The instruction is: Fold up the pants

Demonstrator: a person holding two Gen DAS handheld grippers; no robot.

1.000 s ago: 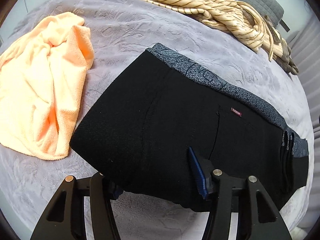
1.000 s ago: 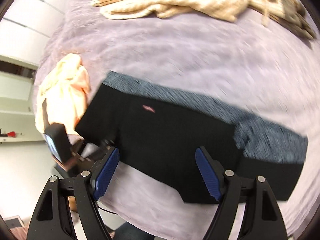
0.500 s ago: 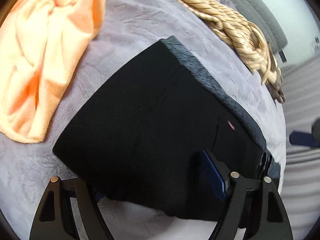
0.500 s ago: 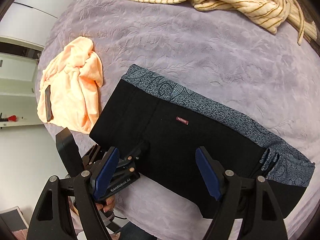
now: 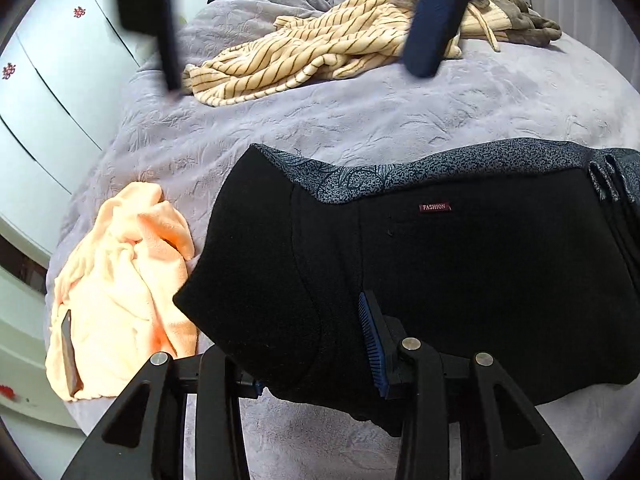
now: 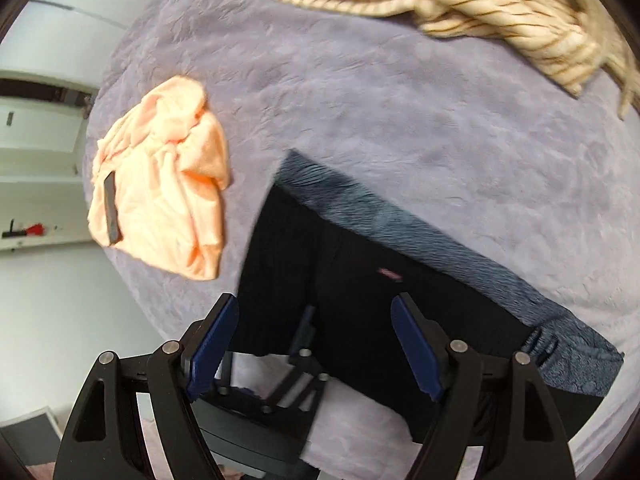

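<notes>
Fingers of the left gripper [image 5: 316, 360] are set wide, with the near edge of the black pants [image 5: 460, 272] draped between them — the right blue pad [image 5: 372, 344] shows against the cloth, the left one is hidden under it. Whether the cloth is truly pinched cannot be told; the jaws are seen spread, not clamped. The right gripper [image 6: 316, 348] is held above the same near edge, its blue pads apart and nothing between them.

The pants are laid folded on the lavender bedspread [image 5: 400, 112], the long axis running left to right across the left wrist view, the patterned grey waistband [image 5: 460, 164] along the far edge. The left gripper is judged nearer, being already at the hem side.

Room for a further fold is judged to lie away from the fingers, toward the waistband — bare bedspread is seen beyond it. An orange towel [image 5: 120, 280] lies just beside the left end of the pants, and a striped garment [image 5: 312, 56] is well apart at the far side.
</notes>
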